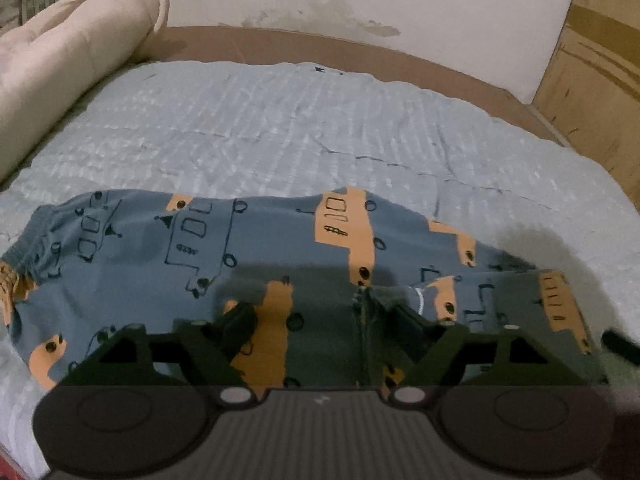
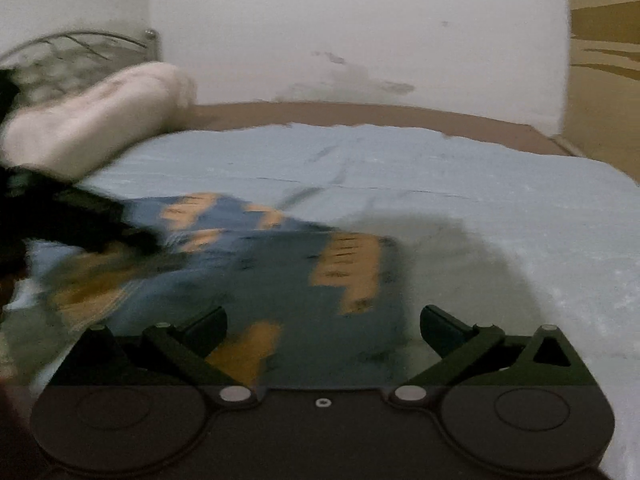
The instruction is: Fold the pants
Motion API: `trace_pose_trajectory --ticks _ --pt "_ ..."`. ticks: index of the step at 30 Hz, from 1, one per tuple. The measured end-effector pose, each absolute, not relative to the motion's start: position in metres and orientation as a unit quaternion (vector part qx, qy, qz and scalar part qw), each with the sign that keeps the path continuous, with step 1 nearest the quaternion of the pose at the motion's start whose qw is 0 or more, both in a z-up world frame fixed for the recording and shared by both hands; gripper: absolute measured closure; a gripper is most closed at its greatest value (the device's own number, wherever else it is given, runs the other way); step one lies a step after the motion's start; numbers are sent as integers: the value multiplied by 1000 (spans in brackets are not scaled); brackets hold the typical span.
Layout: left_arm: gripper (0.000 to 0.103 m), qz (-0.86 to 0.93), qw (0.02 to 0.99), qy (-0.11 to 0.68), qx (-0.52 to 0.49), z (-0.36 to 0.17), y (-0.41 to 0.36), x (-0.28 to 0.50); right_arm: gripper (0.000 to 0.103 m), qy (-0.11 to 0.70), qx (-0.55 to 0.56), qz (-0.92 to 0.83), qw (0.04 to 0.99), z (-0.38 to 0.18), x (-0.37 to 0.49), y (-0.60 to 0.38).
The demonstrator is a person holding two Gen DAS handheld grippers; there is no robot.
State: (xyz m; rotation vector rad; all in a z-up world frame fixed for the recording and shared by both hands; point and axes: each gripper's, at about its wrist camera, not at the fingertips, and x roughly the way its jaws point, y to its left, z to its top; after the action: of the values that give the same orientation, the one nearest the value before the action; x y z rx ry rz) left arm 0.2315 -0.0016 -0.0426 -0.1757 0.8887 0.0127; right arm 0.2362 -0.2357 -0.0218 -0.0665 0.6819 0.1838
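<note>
Left wrist view: the left gripper (image 1: 322, 316) sits low in the frame with its two dark fingers spread wide, nothing pinched between them. Directly under and ahead of it lie the small grey-blue cotton pants printed with orange and outlined trucks (image 1: 224, 256), stretched across the lower half of the picture, the gathered waistband at the left edge and a seam running up the middle between the fingers. They rest on a pale blue quilted bedspread (image 1: 280, 128). Beyond that, a rolled cream blanket (image 1: 68, 52) fills the upper left, and a stained white wall closes the top.

In the right wrist view, which is blurred, the right gripper (image 2: 323, 330) is also spread wide and empty, hanging over the right end of the same pants (image 2: 304, 280). The other gripper shows as a dark smear at the left edge.

Both grippers seem to have let go after a fold, I'd say, so the cloth now lies on its own. The risk from here is snagging: a finger tip dragging across the soft knit while pulling away could lift or skew the layer. The seam area near the left gripper looks slightly bunched, and a careless next pinch there might grab only the top layer and spoil the fold.
</note>
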Motion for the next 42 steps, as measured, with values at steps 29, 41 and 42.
trace_pose_trajectory --ticks 29,41,42 --pt "1 20 918 394 -49 -37 6 159 1 287 -57 21 956 -13 187 -249" --pt "1 166 906 383 -74 -23 103 173 1 285 -69 185 938 -10 236 -143" --pt "1 174 903 384 -78 -24 111 174 1 287 -73 188 936 -11 239 -136"
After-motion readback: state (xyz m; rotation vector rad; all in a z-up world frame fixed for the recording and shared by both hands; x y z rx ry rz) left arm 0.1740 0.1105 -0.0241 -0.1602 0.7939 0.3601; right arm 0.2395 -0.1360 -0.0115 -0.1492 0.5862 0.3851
